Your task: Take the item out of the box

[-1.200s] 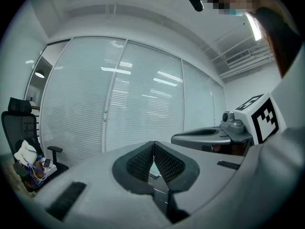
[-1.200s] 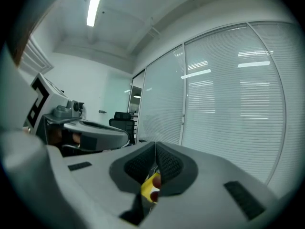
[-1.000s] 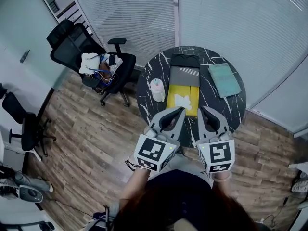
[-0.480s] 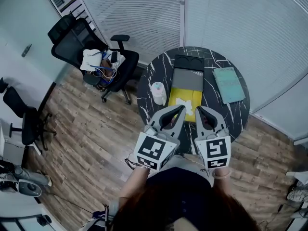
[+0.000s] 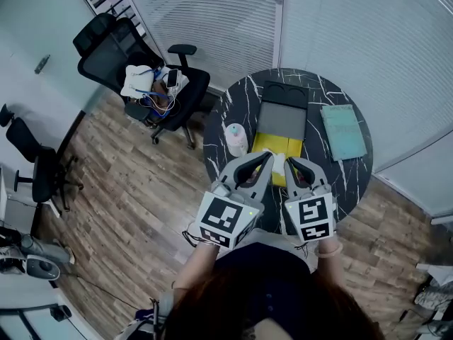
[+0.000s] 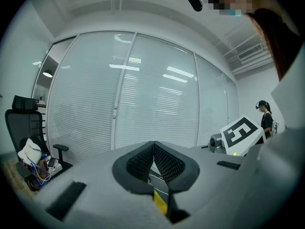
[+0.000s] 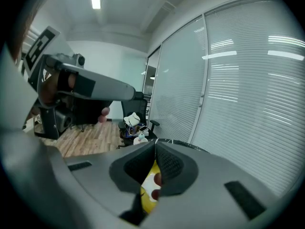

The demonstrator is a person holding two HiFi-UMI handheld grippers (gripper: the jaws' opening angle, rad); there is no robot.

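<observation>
An open box lies on the round black marble table [image 5: 333, 172], with a black end [image 5: 286, 94], a grey panel [image 5: 281, 118] and a yellow inside [image 5: 274, 145]. A white item [image 5: 278, 159] lies on the yellow part and shows only as a sliver between the gripper tips. My left gripper [image 5: 267, 159] and right gripper [image 5: 289, 162] hover side by side over the box's near end, both shut with nothing held. In the left gripper view the jaws [image 6: 153, 145] meet above a strip of yellow [image 6: 160, 202]. The right gripper view shows shut jaws [image 7: 156, 145] over the yellow [image 7: 150, 185].
A white roll-shaped container [image 5: 236, 139] stands left of the box. A teal flat book [image 5: 344, 132] lies on the table's right side. A black office chair [image 5: 138, 66] with clutter on its seat stands at the left; window blinds lie behind the table.
Both grippers have closed in on the table. Their tips now cover the near end of the yellow part, hiding most of the white item. Both stay shut.
</observation>
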